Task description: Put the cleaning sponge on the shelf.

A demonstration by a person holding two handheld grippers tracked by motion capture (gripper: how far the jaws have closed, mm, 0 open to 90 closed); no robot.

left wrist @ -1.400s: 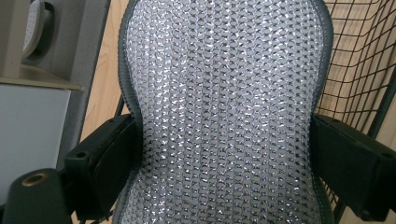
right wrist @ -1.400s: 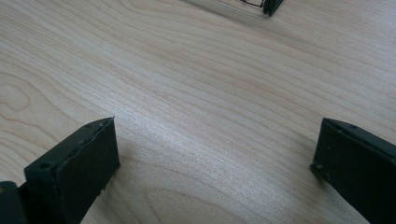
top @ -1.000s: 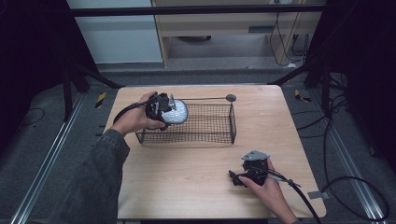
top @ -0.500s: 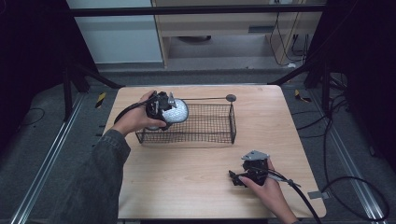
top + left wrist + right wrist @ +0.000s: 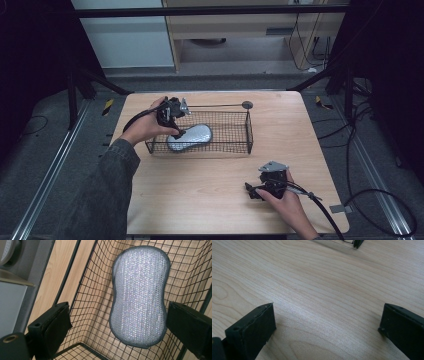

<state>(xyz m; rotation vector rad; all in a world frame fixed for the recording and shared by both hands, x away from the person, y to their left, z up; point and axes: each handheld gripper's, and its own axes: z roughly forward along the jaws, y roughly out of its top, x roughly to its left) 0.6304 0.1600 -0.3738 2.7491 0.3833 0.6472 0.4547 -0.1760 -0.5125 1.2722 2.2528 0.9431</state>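
**Scrubber sitting in the basket**

Near edge: right gripper (image 5: 256,191) rests on the worktop (image 5: 200,200), fingers wide apart, gripping nothing. Further back, left gripper (image 5: 176,131) hangs over the wire basket (image 5: 235,146), fingers spread, silver scrubber (image 5: 140,295) lying loose inside.

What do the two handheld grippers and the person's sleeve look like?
Both the left gripper and the right gripper are black, with two blocky black jaws and a thick black cable trailing back. The right one carries a grey three-cornered plate on top. The left arm wears a dark grey-green sleeve.
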